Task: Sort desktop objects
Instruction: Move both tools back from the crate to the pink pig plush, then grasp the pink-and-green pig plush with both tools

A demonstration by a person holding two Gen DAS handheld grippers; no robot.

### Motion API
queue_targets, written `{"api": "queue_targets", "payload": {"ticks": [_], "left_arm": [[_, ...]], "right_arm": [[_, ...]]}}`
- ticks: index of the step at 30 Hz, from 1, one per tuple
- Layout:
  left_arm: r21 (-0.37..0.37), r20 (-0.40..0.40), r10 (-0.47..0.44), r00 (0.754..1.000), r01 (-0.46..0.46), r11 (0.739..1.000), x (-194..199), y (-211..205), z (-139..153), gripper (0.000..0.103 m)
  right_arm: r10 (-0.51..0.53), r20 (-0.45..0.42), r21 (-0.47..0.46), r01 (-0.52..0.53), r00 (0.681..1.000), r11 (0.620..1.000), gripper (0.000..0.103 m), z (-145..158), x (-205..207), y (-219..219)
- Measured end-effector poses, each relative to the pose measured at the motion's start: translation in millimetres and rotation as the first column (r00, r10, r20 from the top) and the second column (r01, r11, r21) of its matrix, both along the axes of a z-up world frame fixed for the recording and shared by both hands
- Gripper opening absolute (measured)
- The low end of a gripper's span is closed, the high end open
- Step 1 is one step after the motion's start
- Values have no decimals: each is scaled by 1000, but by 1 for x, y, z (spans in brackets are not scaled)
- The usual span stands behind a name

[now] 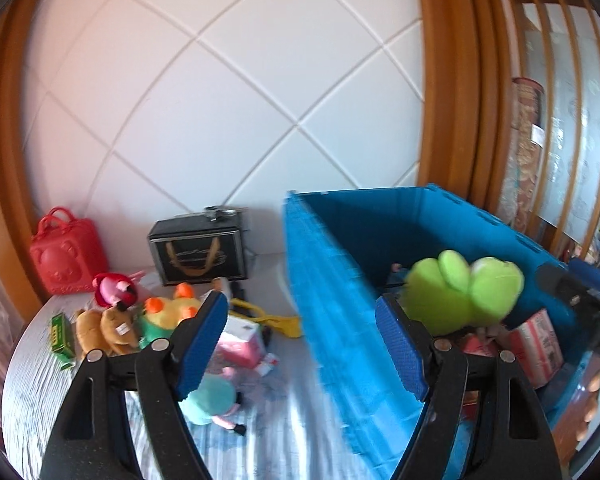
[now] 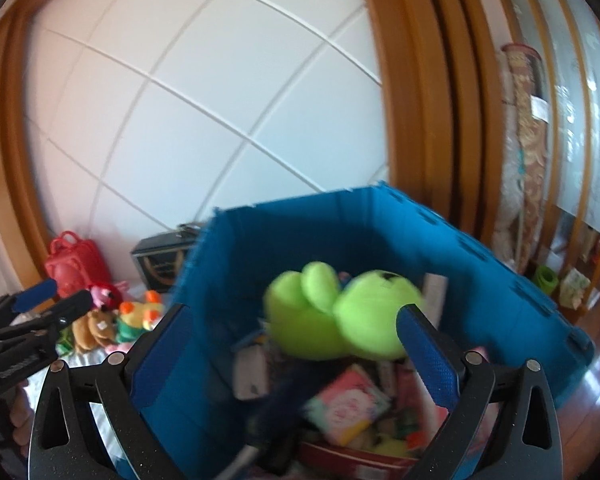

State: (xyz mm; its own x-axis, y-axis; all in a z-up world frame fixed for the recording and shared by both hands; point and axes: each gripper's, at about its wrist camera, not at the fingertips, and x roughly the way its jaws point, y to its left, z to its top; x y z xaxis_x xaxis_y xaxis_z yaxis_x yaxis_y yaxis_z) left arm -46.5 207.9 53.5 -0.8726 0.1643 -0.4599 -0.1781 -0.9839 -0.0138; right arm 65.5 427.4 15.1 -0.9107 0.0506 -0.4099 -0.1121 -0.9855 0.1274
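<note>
from your left wrist camera, your left gripper (image 1: 302,344) has its fingers spread wide with nothing between the blue pads (image 1: 202,354). it sits over the seam where the pale table top (image 1: 32,392) meets the near wall of the blue crate (image 1: 332,320). a lime-green plush toy (image 1: 466,288) is blurred in the air above the crate's inside, touching neither of your grippers. below it in the crate lies a pink and white printed box (image 1: 538,344). on the table to the left you have a huddle of soft toys: a brown plush (image 1: 104,330), a yellow and green one with orange spots (image 1: 168,312), a red and pink one (image 1: 114,290), and a teal and pink doll (image 1: 214,400) lying near your left finger. a small green box (image 1: 62,338) lies at the left of them. behind stand a red bear-faced case (image 1: 68,262) and a black gift bag (image 1: 198,250), against the white quilted wall.

from your right wrist camera, your right gripper (image 2: 296,360) is also spread wide and empty, pointing down into the blue crate (image 2: 480,264). the green plush (image 2: 340,316) is in mid-air between and beyond the fingers, not pinched by them. underneath, the crate holds a jumble of packets, among them a pink patterned one (image 2: 350,408). your left gripper (image 2: 34,304) shows at the far left edge, over the table.
</note>
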Motion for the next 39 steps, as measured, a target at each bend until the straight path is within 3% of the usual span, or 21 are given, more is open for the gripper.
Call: {"api": "queue_targets", "payload": {"ticks": [7,12,16,21,26,29,39], "left_arm": [[-10,5,70,998,-70,998,-10,-101,-16,76],[-26,66,101,993,-99,995,-29,-169,-40,76],[-49,134,97,986,-91,995,-47,-218,-76,76],[-93,250,80,965,-58,994,-79,-258,-136,76],[-135,348,5,938,45,990,-111,-272,-194,76],[-147,398,-41,917,107,983,-129,-271,-224,76],[-112,517,-191,835,287,951,-180,-255,-298,76]], "right_arm": [[92,-99,36,-89,991,995,103,27,-7,-96],[181,-50,55,-178,982,982,103,17,-38,-174],[221,47,20,-222,974,975,103,-27,-76,-229],[189,213,-39,-185,959,982,103,-105,-123,-264],[135,380,-83,-112,915,990,103,-184,-157,-276],[108,482,-86,-75,870,993,103,-224,-172,-282],[88,621,-81,-48,779,996,103,-289,-207,-305]]}}
